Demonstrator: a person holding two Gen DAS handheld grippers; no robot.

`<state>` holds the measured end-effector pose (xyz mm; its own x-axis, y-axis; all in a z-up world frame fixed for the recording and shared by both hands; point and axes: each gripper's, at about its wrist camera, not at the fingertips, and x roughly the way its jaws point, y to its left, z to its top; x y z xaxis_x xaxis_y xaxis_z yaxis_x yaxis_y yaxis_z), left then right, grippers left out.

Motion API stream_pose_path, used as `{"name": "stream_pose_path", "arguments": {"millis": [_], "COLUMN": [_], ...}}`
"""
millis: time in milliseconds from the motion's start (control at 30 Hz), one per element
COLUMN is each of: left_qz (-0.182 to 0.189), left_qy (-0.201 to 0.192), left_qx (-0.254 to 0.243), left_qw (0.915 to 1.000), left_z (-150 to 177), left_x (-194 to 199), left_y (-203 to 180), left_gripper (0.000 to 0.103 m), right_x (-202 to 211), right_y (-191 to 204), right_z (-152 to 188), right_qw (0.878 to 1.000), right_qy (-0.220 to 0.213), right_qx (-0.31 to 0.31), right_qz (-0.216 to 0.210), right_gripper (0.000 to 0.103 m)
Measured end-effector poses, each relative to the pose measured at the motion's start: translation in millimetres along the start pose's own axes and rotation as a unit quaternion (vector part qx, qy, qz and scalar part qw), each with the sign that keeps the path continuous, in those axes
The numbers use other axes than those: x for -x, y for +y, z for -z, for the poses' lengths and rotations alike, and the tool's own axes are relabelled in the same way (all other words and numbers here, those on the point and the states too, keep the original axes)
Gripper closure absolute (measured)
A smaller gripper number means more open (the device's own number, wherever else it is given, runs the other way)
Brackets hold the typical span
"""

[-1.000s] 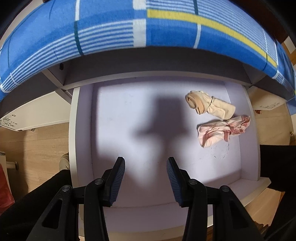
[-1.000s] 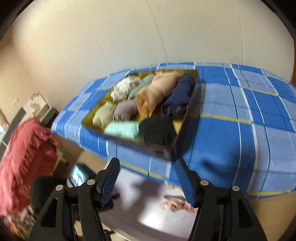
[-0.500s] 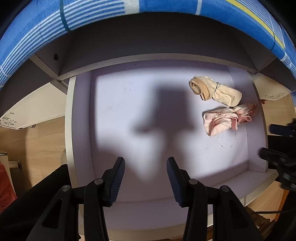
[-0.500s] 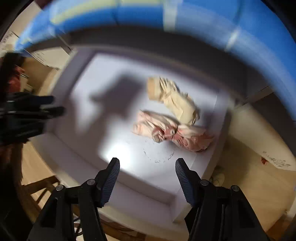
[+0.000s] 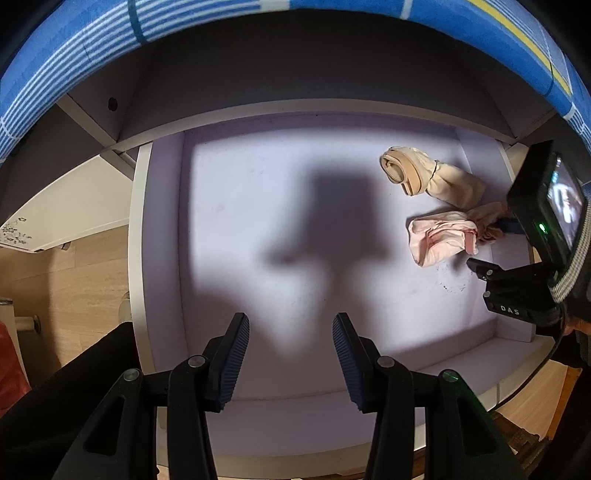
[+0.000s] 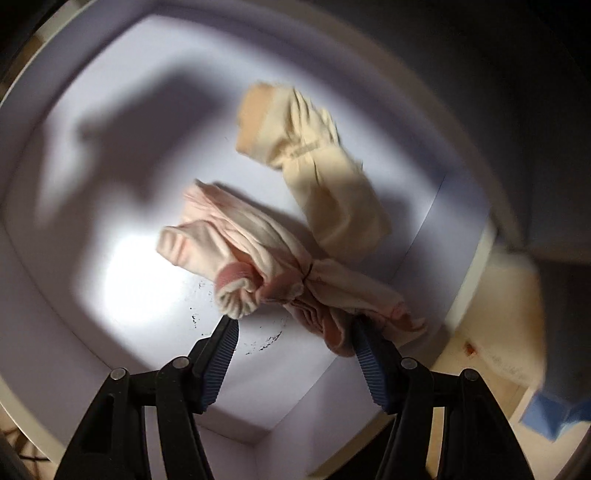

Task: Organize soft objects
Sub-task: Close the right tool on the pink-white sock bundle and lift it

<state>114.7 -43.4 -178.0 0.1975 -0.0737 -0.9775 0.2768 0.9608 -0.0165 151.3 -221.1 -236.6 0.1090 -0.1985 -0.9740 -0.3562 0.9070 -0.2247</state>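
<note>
A pink bundled sock pair (image 6: 273,266) lies on the pale floor of an open white drawer (image 5: 258,206), near its right wall. A cream rolled sock pair (image 6: 314,162) lies just beyond it. My right gripper (image 6: 293,325) is open, its fingertips on either side of the pink bundle's near end, touching or almost touching it. In the left wrist view the pink bundle (image 5: 439,240) and cream pair (image 5: 428,177) lie at the right, with the right gripper's body (image 5: 532,266) over them. My left gripper (image 5: 290,321) is open and empty above the drawer's front middle.
A bed with a blue checked cover (image 5: 110,33) overhangs the drawer's back. The drawer's front wall (image 5: 295,413) is under my left gripper. Wooden floor (image 5: 66,273) and a white panel (image 5: 62,218) lie to the left.
My right gripper swung down from the bed top into the drawer and closed in on the pink bundle. My left gripper moved slightly nearer the drawer and stayed open.
</note>
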Motion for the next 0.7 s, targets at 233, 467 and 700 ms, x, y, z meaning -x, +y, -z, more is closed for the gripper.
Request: {"name": "stream_pose_path", "arguments": {"millis": [233, 467, 700], "left_qz": [-0.001, -0.005, -0.002], "left_qy": [0.003, 0.006, 0.011], "left_qx": [-0.006, 0.001, -0.005], "left_qw": [1.0, 1.0, 0.9999], "left_z": [-1, -1, -3], "left_x": [-3, -5, -8], "left_y": [-1, 3, 5], "left_gripper": [0.055, 0.055, 0.055], "right_x": [2, 48, 2], "right_y": [10, -4, -30], "right_z": [4, 8, 8], "right_qw": [0.969, 0.978, 0.995], "right_qy": [0.018, -0.085, -0.041], "right_qx": [-0.075, -0.062, -0.055], "right_qz": [-0.236, -0.179, -0.075], "right_gripper": [0.035, 0.032, 0.028]}}
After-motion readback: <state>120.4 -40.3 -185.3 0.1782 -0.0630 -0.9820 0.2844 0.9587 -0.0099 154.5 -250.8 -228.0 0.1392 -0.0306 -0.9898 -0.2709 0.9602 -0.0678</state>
